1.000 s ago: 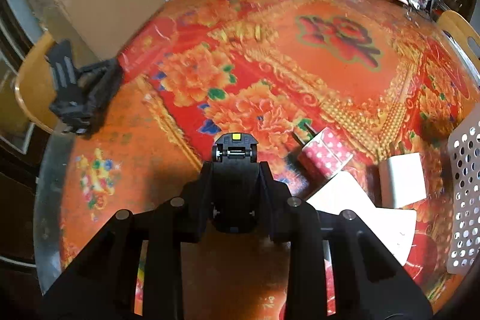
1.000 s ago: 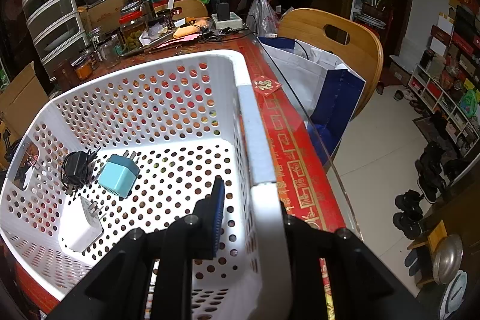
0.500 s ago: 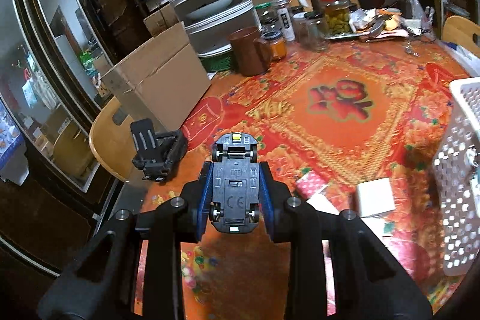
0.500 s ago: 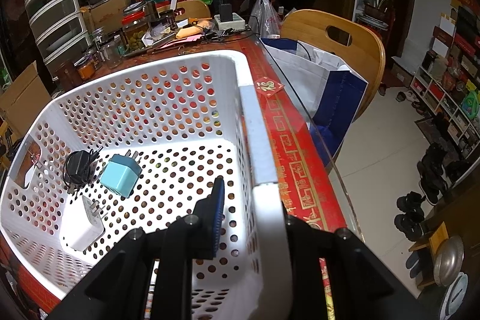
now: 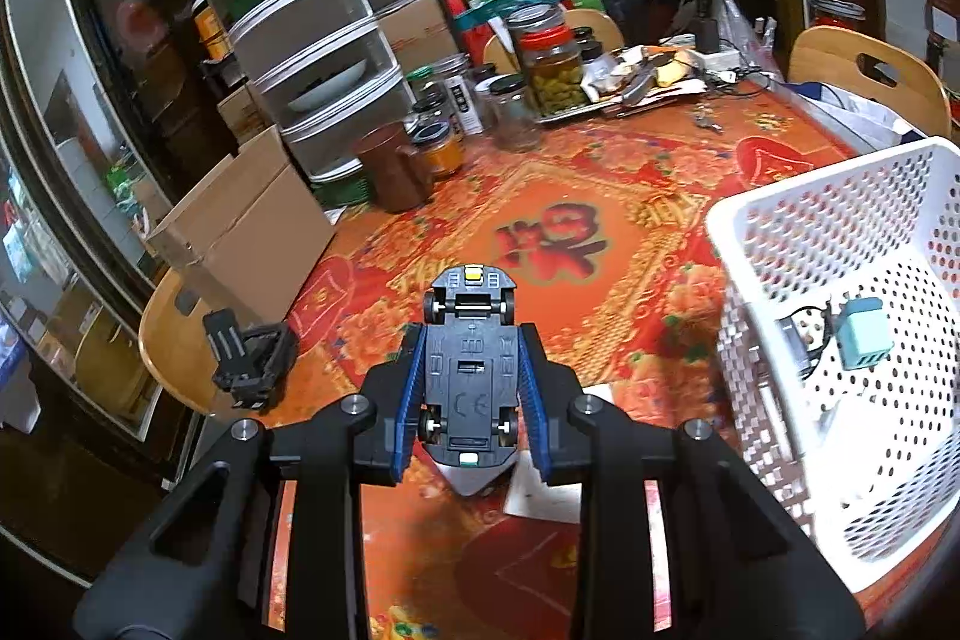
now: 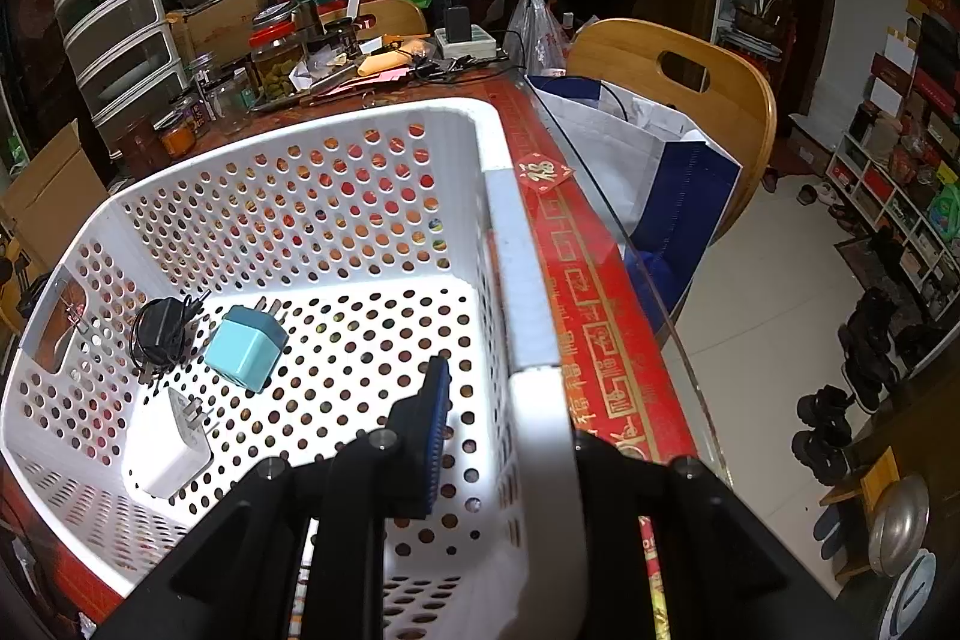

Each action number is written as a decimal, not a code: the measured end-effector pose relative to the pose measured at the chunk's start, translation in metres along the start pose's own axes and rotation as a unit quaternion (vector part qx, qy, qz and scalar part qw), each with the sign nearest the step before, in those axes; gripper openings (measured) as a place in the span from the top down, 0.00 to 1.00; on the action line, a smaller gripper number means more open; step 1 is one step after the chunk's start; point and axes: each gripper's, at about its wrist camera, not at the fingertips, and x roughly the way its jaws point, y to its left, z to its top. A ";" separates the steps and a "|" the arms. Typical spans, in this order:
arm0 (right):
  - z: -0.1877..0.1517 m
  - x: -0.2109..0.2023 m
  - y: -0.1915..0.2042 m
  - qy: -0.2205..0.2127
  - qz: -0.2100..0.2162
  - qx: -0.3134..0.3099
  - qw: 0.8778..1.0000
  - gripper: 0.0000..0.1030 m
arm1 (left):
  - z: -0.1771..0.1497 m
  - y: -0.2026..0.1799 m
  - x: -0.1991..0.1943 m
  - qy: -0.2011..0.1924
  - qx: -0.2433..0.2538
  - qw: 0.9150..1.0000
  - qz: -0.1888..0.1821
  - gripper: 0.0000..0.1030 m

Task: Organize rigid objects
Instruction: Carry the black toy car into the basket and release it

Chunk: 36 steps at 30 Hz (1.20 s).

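Left wrist view: left gripper (image 5: 470, 388) clamped on a toy car (image 5: 469, 346), blue pads pressing both flanks. Car is belly-up twd the cam, black chassis w/ axles + wheels showing, one end poking out past the fingertips, grey body underneath. Car hangs above the red floral tablecloth (image 5: 540, 196), not touching it. White perforated basket (image 5: 780, 214) sits to the right of it on the table; car is outside the basket, near its left wall. Black folded stand-type gadget (image 5: 249, 358) lies at the table's left edge, cardboard box (image 5: 240, 220) behind it, brown mug (image 5: 393, 172) and jars further back. White card/paper (image 5: 540, 502) flat on the cloth below the gripper.

Right wrist view: right gripper (image 6: 510, 382) pinching the basket's right rim/wall, one finger (image 6: 435, 418) inside, other outside and mostly hidden behind the wall. Inside basket: teal plug adapter (image 6: 246, 346), white charger (image 6: 171, 442) w/ prongs up, black adapter w/ coiled cord (image 6: 159, 331), all on the left half of the floor, close together. Wooden chair (image 6: 678, 70) w/ a white-blue bag (image 6: 660, 160) past the table edge.
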 end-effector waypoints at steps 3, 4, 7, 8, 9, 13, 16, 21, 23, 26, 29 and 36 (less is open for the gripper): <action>0.000 0.000 0.001 -0.001 0.000 -0.001 1.000 0.81 | 0.005 -0.014 -0.010 -0.007 0.010 1.000 -0.011 0.74; 0.000 0.000 0.001 0.000 0.000 0.000 1.000 0.81 | 0.008 -0.021 -0.015 -0.011 0.014 1.000 -0.016 0.74; 0.001 0.000 0.001 0.000 0.001 -0.002 1.000 0.81 | 0.013 -0.041 -0.028 -0.022 0.030 0.999 -0.025 0.74; 0.001 0.000 0.001 0.000 0.002 -0.003 1.000 0.81 | 0.015 -0.047 -0.030 -0.025 0.035 0.999 -0.028 0.74; 0.001 0.000 0.002 0.000 0.002 -0.003 1.000 0.81 | 0.017 -0.056 -0.034 -0.027 0.041 0.998 -0.033 0.74; 0.001 0.001 0.002 0.000 0.002 -0.003 1.000 0.81 | 0.022 -0.081 -0.041 -0.027 0.060 0.997 -0.047 0.74; 0.002 0.001 0.002 -0.002 0.004 -0.003 1.000 0.81 | 0.024 -0.100 -0.043 -0.020 0.075 0.995 -0.064 0.74; 0.002 0.001 0.001 0.000 0.005 -0.006 1.000 0.80 | 0.023 -0.144 -0.038 0.006 0.115 0.989 -0.090 0.74; 0.002 0.001 0.001 0.001 0.005 -0.007 1.000 0.80 | 0.021 -0.163 -0.027 0.034 0.134 0.985 -0.107 0.74; 0.001 0.001 0.001 0.001 0.008 -0.004 1.000 0.80 | 0.018 -0.187 -0.005 0.087 0.159 0.974 -0.135 0.74; 0.001 0.001 -0.001 0.001 0.010 -0.003 1.000 0.80 | 0.016 -0.196 0.001 0.105 0.164 0.970 -0.143 0.74; 0.000 0.001 0.000 0.002 0.010 -0.001 1.000 0.80 | 0.016 -0.204 0.012 0.129 0.175 0.965 -0.147 0.74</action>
